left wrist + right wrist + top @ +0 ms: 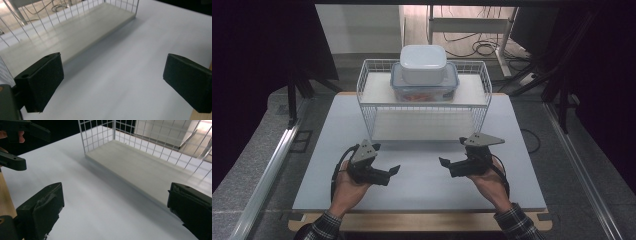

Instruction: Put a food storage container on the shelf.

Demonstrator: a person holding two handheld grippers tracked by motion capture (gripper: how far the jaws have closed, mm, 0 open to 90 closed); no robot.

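- Two grippers, left gripper [396, 170] and right gripper [443, 162], hover with jaws spread, empty, low over the tabletop [422, 180]
- Far off, a white container [423, 63] tops a clear lidded box [424, 86] on the wire rack [372, 107], stacked to save space

The white container [423, 63] hides most of the clear lidded box [424, 86] beneath it; the orange contents are too small to identify. The wire rack [50, 15] is cut off at the top in both gripper views, and the white tabletop [100, 202] is blurred.
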